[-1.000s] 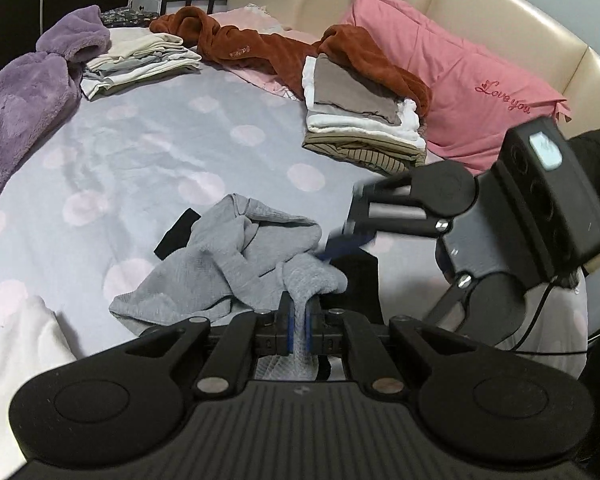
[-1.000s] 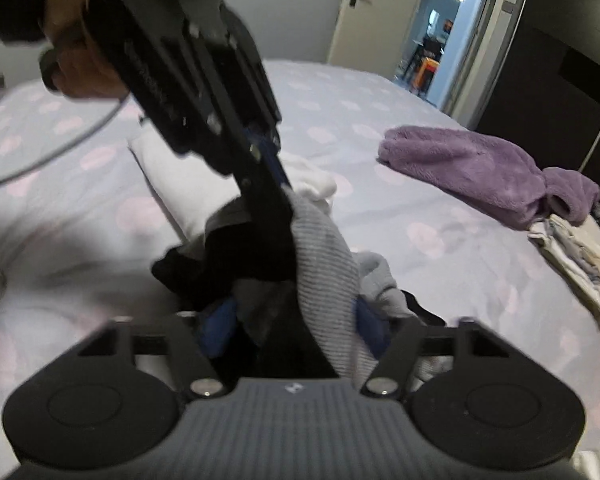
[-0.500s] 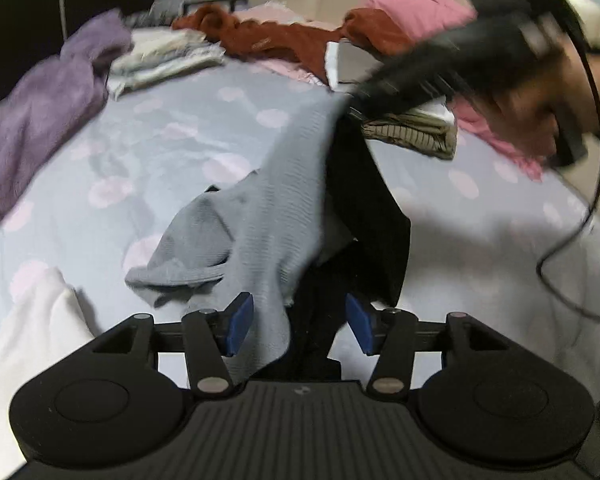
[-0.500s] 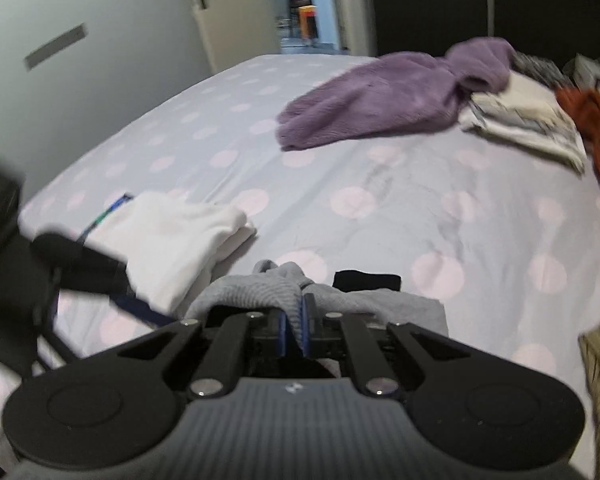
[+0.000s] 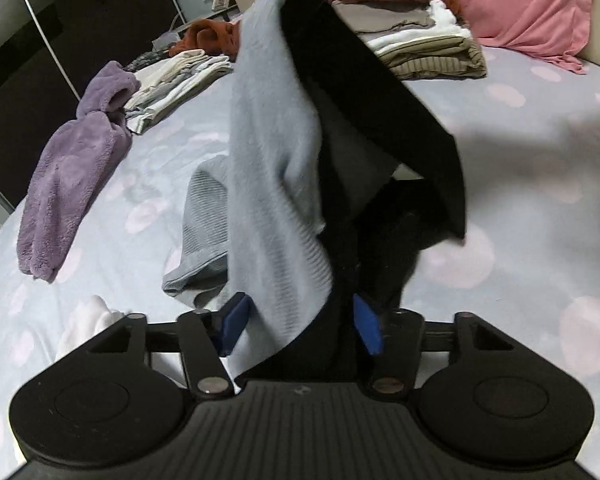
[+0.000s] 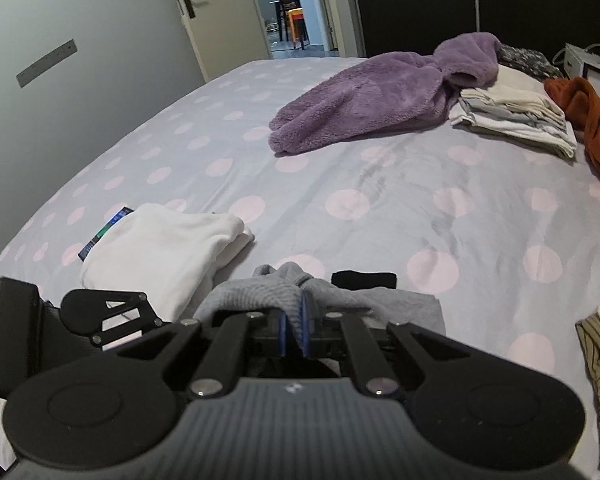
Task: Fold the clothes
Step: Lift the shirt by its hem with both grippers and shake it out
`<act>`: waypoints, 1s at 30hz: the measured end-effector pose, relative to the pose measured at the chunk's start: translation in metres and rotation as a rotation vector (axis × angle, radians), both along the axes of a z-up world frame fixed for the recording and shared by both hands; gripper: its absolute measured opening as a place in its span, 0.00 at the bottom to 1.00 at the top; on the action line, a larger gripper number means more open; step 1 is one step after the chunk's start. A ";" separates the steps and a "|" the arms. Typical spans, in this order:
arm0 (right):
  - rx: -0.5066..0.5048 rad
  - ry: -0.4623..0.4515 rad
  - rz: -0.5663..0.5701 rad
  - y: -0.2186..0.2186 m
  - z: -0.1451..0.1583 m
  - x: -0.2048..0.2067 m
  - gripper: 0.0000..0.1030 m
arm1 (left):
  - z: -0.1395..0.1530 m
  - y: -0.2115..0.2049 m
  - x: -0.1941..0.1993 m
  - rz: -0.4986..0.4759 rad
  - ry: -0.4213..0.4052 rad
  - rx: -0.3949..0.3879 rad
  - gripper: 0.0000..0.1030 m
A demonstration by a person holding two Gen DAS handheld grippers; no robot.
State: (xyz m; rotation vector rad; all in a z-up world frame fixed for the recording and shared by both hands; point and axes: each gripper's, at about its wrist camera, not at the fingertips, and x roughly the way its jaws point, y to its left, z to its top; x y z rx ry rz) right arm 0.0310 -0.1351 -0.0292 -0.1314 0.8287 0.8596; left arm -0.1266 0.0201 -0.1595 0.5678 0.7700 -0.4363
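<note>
Right fingers (image 6: 294, 330) pinch the grey garment (image 6: 260, 290); left fingers (image 5: 300, 326), just closing a little, stand apart around its hanging fabric.

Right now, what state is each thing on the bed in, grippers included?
grey and black garment: unfolded, hanging from the right gripper, lower part on the bed
right gripper: shut on the garment
left gripper: open around the hanging cloth, jaws just closing a little
purple fleece: unfolded, lying loose
white garment: folded
pale stack: folded
door: open

Left wrist faces headboard, right wrist faces door, both share purple robe (image 5: 72, 168) (image 6: 384, 96).
</note>
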 end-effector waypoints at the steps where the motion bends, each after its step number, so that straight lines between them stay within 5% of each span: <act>1: 0.001 -0.001 -0.003 -0.001 0.000 0.001 0.08 | -0.002 0.001 0.001 0.013 -0.003 0.003 0.36; 4: -0.011 -0.011 -0.001 -0.004 -0.001 0.000 0.08 | 0.002 0.010 0.011 0.096 0.029 -0.039 0.07; 6: -0.021 -0.019 0.000 -0.005 -0.003 -0.001 0.08 | 0.013 0.022 0.018 0.156 0.044 -0.096 0.07; 11: -0.079 -0.040 -0.006 -0.013 -0.015 0.002 0.08 | 0.046 0.039 0.020 0.126 0.000 -0.114 0.06; 18: -0.117 -0.141 0.024 -0.033 -0.006 0.005 0.08 | 0.120 0.052 0.025 0.105 -0.136 -0.158 0.06; 23: 0.001 -0.209 -0.009 -0.050 0.066 0.007 0.08 | 0.202 0.057 0.029 0.096 -0.273 -0.231 0.06; 30: 0.165 -0.512 0.006 -0.085 0.219 -0.029 0.08 | 0.333 0.055 0.004 -0.005 -0.466 -0.333 0.06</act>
